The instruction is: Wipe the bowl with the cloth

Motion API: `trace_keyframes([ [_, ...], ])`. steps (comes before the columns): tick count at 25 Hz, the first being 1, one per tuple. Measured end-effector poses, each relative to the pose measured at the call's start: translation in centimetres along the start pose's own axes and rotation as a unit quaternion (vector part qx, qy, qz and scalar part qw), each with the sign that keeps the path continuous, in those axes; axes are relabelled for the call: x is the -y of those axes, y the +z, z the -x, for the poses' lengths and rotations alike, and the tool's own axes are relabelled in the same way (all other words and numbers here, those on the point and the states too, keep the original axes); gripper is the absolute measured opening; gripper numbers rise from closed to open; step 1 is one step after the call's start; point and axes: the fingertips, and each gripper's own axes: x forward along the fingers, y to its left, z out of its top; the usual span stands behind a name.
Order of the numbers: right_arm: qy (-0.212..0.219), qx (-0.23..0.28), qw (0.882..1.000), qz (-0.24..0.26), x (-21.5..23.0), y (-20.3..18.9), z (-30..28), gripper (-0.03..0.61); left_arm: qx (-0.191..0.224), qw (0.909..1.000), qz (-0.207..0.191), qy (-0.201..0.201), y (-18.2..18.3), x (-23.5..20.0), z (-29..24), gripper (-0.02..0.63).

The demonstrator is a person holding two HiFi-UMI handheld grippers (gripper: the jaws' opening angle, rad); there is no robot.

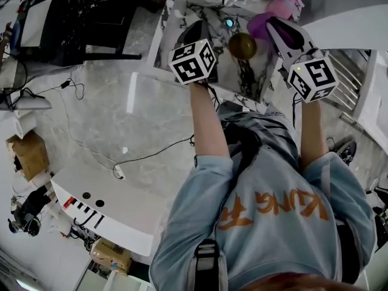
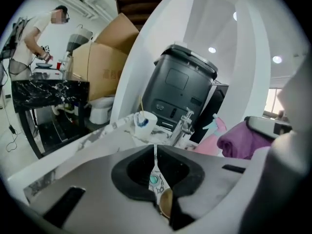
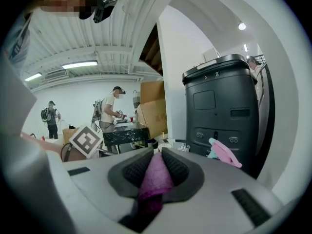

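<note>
A small brown bowl point(image 1: 242, 45) rests on the marble-patterned table point(image 1: 200, 5), between my two raised grippers. My left gripper point(image 1: 201, 29) hovers left of it, shut and holding nothing. In the left gripper view its jaws point(image 2: 155, 150) meet at the tips, and the bowl point(image 2: 165, 204) and tabletop show through the slit below them. My right gripper point(image 1: 276, 26) is shut on a purple cloth point(image 1: 262, 26), bunched just right of the bowl. The cloth point(image 3: 155, 177) fills the space between the right gripper's point(image 3: 158, 152) pads. It also shows in the left gripper view as a purple cloth point(image 2: 239, 139).
Behind the table stands a tall black bin point(image 2: 183, 89). On the table are a white cup point(image 2: 144, 123), a metal tap point(image 2: 183, 126) and a pink spray bottle point(image 3: 224, 152). Cardboard boxes point(image 2: 105, 62) and people stand further back. Cables point(image 1: 139, 156) trail across the floor.
</note>
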Motion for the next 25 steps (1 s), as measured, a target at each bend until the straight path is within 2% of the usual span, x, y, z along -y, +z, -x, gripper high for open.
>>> trace_keyframes([
  [3, 0.003, 0.013, 1.000, 0.005, -1.2, 1.6, -0.5, 0.066, 0.029, 0.9993, -0.022, -0.003, 2.2, 0.0, 2.7, 0.031],
  [8, 0.022, 0.050, 0.998, 0.034, -3.2, 6.0, -2.3, 0.066, 0.103, 0.9935, -0.047, -0.001, 7.8, 0.0, 6.6, 0.031],
  [14, 0.037, 0.107, 0.991, 0.075, -3.8, 12.5, -3.7, 0.066, 0.188, 0.9787, -0.079, 0.022, 12.6, 0.6, 11.3, 0.029],
  [17, 0.028, 0.137, 0.988, 0.070, -3.3, 15.5, -3.8, 0.066, 0.219, 0.9702, -0.092, 0.048, 14.2, 0.8, 13.3, 0.028],
  [21, 0.013, 0.150, 0.987, 0.046, -3.3, 16.2, -2.9, 0.066, 0.244, 0.9616, -0.101, 0.074, 15.5, 1.2, 15.2, 0.028],
  [25, 0.007, 0.133, 0.989, 0.058, -3.7, 15.6, -2.7, 0.066, 0.262, 0.9557, -0.105, 0.082, 16.4, 1.7, 16.0, 0.028],
])
